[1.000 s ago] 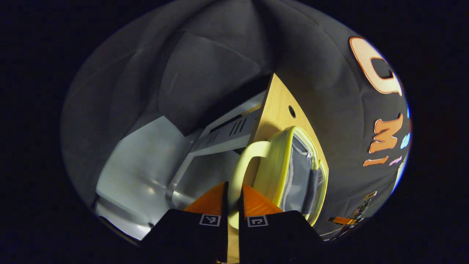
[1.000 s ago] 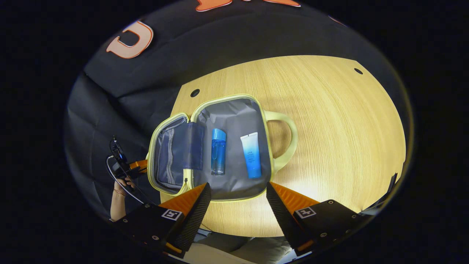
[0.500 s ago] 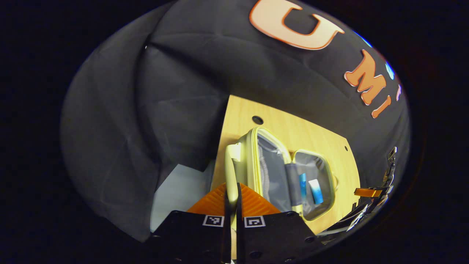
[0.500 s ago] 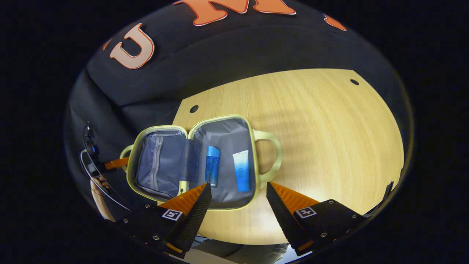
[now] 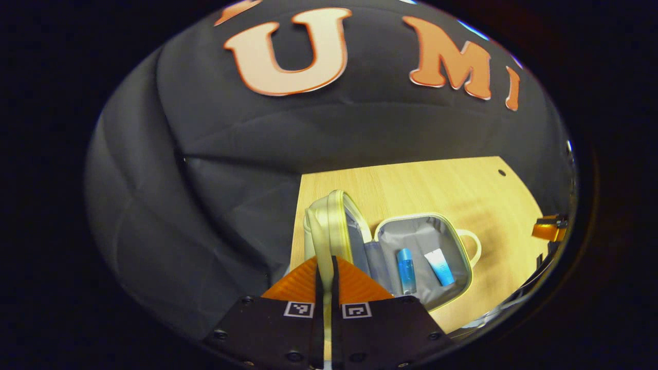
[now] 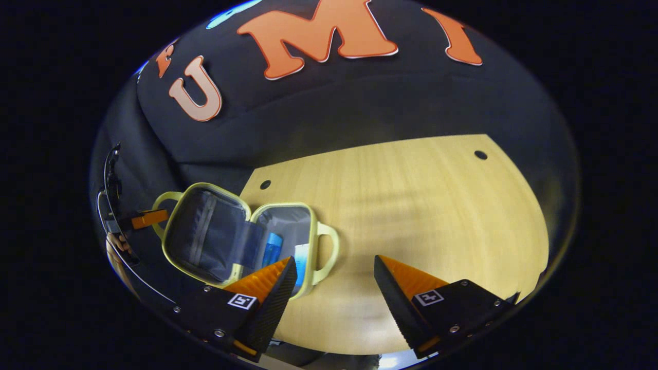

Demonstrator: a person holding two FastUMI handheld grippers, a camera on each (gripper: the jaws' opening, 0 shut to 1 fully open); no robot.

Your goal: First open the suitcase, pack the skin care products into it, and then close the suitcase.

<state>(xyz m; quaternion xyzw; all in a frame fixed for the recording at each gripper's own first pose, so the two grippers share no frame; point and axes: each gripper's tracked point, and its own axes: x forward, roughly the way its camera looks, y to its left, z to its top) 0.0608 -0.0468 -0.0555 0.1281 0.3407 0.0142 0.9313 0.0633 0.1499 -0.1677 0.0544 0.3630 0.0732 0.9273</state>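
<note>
The pale yellow suitcase lies open on the wooden table, grey lining showing. My left gripper is shut on the lid's handle and holds the lid raised and tilted over the base. In the base lie a blue bottle and a blue-and-white tube. In the right gripper view the lid stands half up, with the left gripper on its handle. My right gripper hangs open above the table to the right of the case. Its left finger hides part of the tube.
The table has small round holes near its far edge. The base's own handle sticks out to the right. A hand holds the left gripper beyond the table's left edge. Black cloth walls close the back.
The left gripper has swung the lid up from lying flat to half raised. The right gripper has drawn back and to the right, so the case sits lower left in its view.
</note>
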